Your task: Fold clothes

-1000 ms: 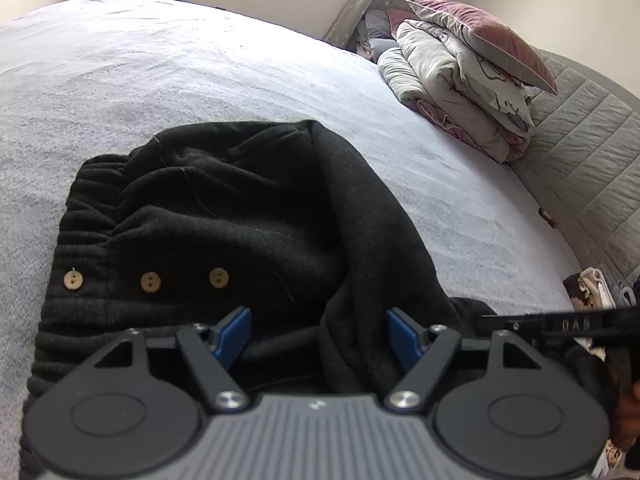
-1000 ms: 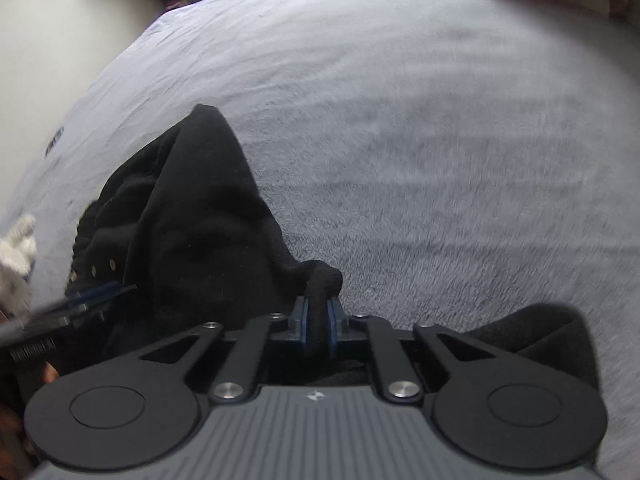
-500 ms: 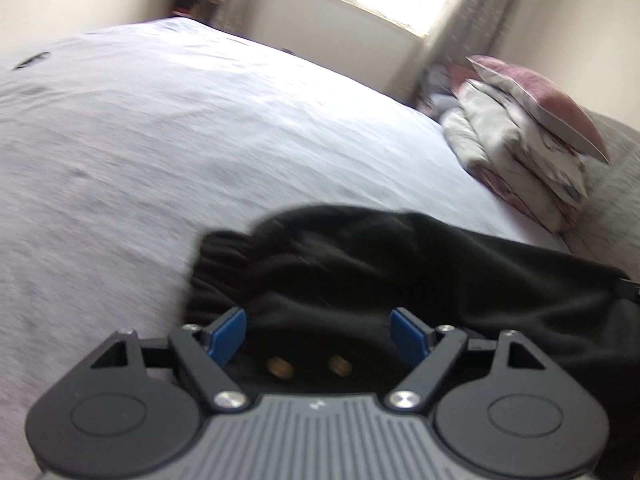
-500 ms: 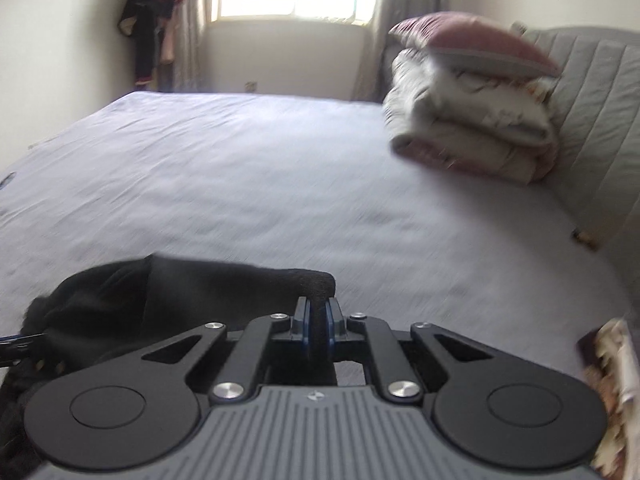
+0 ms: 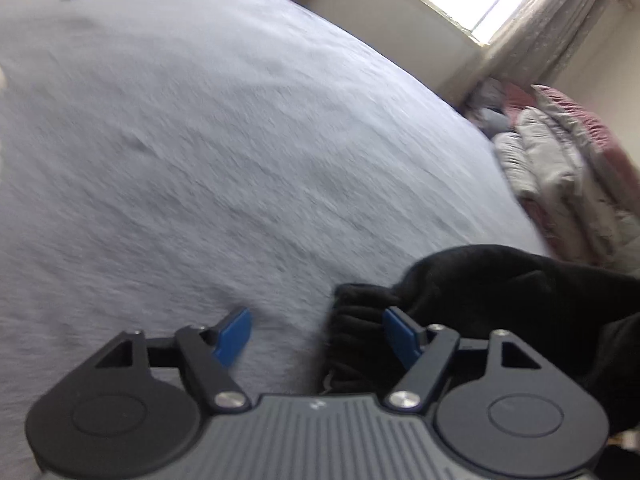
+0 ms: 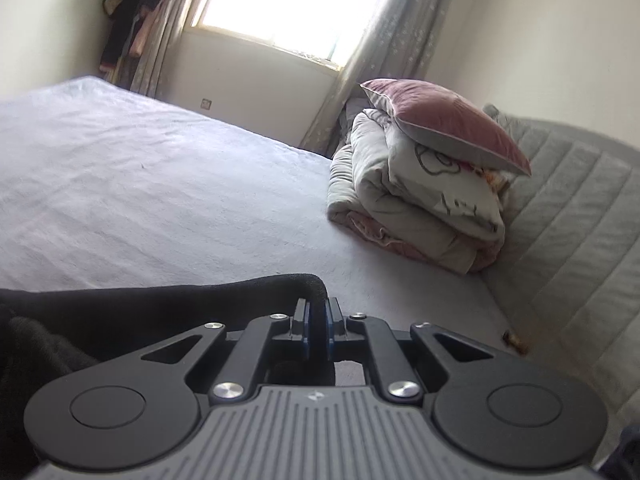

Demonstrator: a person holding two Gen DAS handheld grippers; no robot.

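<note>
A black knit garment [image 5: 500,292] lies on the pale grey bed sheet [image 5: 240,160], pulled up toward the right of the left wrist view. My left gripper [image 5: 318,332] hovers low at the garment's ribbed edge [image 5: 352,320]. That edge sits between the blue pads, close against the right one, and the left pad [image 5: 236,332] is over bare sheet. The jaws are closing and do not pinch the cloth. My right gripper [image 6: 318,322] is shut on a fold of the black garment [image 6: 140,304], which stretches away to the left, lifted off the bed.
A stack of folded quilts [image 6: 408,216] topped by a pink pillow [image 6: 444,128] sits against the grey quilted headboard [image 6: 572,224]. A window [image 6: 288,4] with curtains and hanging clothes [image 6: 128,28] lie beyond the bed. A small brown object [image 6: 516,340] lies by the headboard.
My left gripper slid left from the garment's buttoned middle to its ribbed edge, and its jaws narrowed. My right gripper rose and tilted upward, still holding the fold, pulling the cloth taut.
</note>
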